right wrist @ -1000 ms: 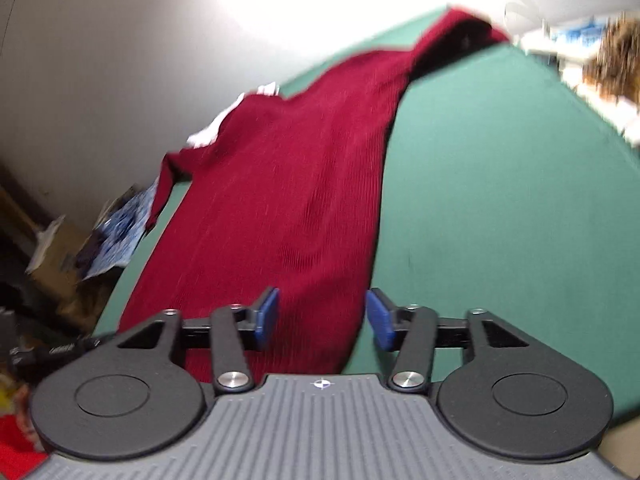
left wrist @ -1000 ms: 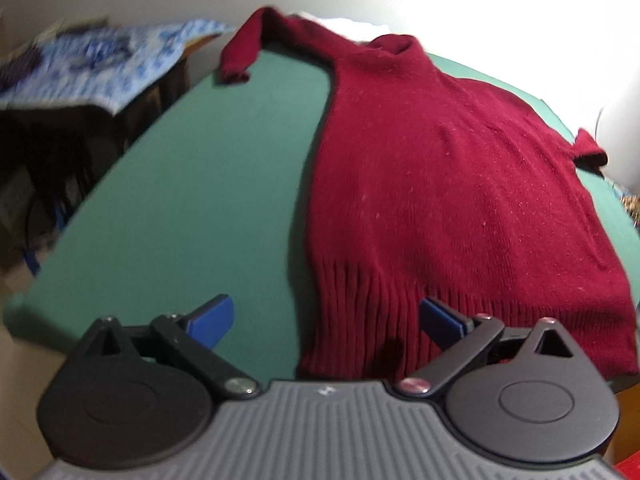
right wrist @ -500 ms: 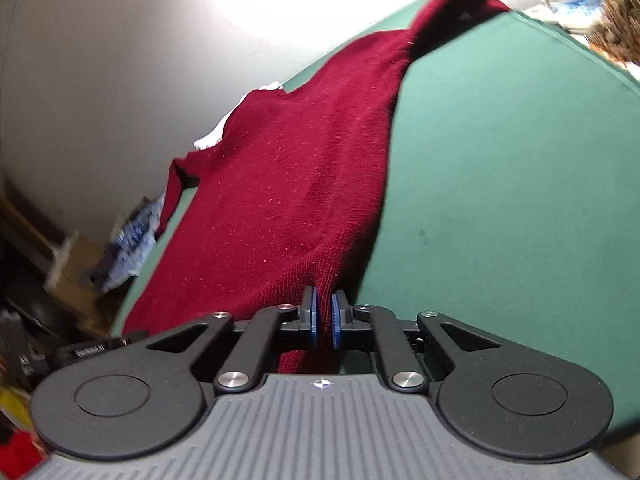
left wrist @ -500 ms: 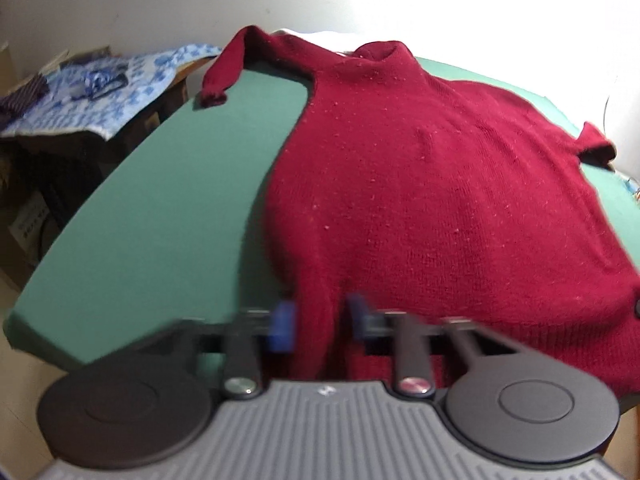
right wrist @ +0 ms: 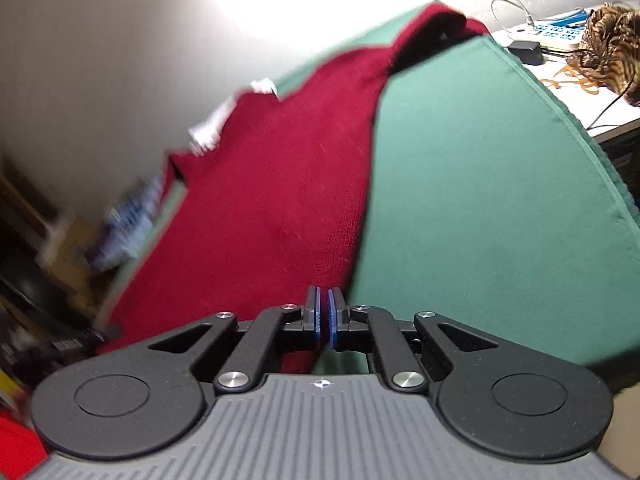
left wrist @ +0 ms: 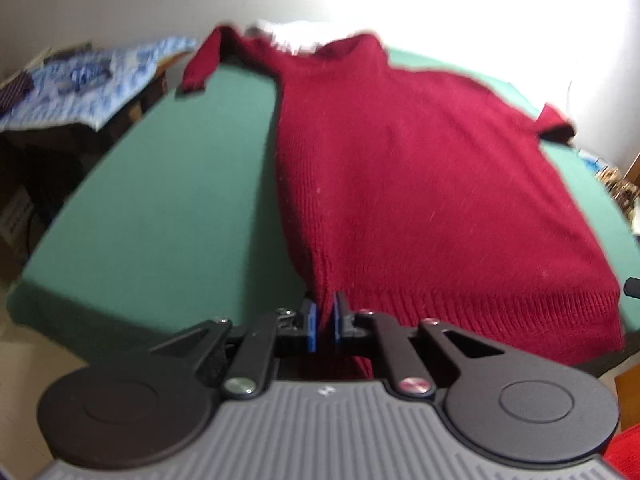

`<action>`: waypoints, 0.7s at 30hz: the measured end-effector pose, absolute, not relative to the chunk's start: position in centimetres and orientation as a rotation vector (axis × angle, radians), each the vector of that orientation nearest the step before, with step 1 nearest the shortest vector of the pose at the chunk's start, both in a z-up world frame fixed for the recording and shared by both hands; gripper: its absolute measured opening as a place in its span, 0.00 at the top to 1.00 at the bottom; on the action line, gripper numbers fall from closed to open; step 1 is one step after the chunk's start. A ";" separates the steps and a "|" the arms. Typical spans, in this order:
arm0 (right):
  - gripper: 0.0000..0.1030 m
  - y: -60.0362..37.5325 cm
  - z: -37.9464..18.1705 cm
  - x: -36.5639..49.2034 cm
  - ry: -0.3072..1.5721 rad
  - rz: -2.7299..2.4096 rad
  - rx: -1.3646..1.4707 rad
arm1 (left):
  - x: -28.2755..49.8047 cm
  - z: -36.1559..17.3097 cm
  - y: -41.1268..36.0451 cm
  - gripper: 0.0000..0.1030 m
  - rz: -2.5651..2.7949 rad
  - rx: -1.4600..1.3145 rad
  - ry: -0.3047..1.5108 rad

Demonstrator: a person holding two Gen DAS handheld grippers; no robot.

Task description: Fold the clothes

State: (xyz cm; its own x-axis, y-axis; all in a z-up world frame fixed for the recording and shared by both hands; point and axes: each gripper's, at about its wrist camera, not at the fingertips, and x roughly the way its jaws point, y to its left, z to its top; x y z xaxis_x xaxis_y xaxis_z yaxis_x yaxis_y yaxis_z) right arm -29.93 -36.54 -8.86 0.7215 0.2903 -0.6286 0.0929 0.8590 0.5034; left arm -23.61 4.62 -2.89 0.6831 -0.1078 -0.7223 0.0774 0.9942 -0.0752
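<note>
Left wrist view first: the left tongs [left wrist: 325, 322] are pinched on the hem corner of the red sweater [left wrist: 420, 168], a ridge of knit gathered between the blue pads. Over on the right wrist view, the right tongs [right wrist: 323, 318] are pressed together at the sweater's [right wrist: 280, 184] other hem corner, cloth meeting the left pad, though whether knit sits fully between the pads is hard to tell. So both lower corners look taken, and my read is this is the grip for carrying the hem. The sweater lies spread flat on the green surface [left wrist: 172, 184], hem at the near edge by the tongs, collar [left wrist: 352, 46] at the far end; its long axis runs straight away from the tongs, hem to neck. One sleeve [left wrist: 204, 60] reaches toward the far left edge, the other cuff [left wrist: 554, 122] peeks out on the right. Next move, by my judgement, calls for both corners rising together and level, keeping the hem taut so the knit doesn't sag or twist. Off the surface's left sits a blue patterned cloth [left wrist: 80, 84].
</note>
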 end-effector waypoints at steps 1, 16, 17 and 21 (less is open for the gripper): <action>0.90 -36.6 -8.9 -30.1 0.768 0.092 0.527 | -23.7 -2.8 4.7 0.93 -0.103 -0.031 0.814; 0.79 -31.4 -9.1 -24.7 0.774 0.232 0.497 | -20.9 -5.0 0.8 0.76 -0.138 0.041 0.865; 0.80 -31.7 -9.2 -24.9 0.777 0.220 0.501 | -21.1 -5.3 1.1 0.76 -0.133 0.044 0.874; 0.90 -33.5 -9.5 -26.9 0.772 0.168 0.536 | -21.9 -5.3 2.2 0.75 -0.125 0.058 0.882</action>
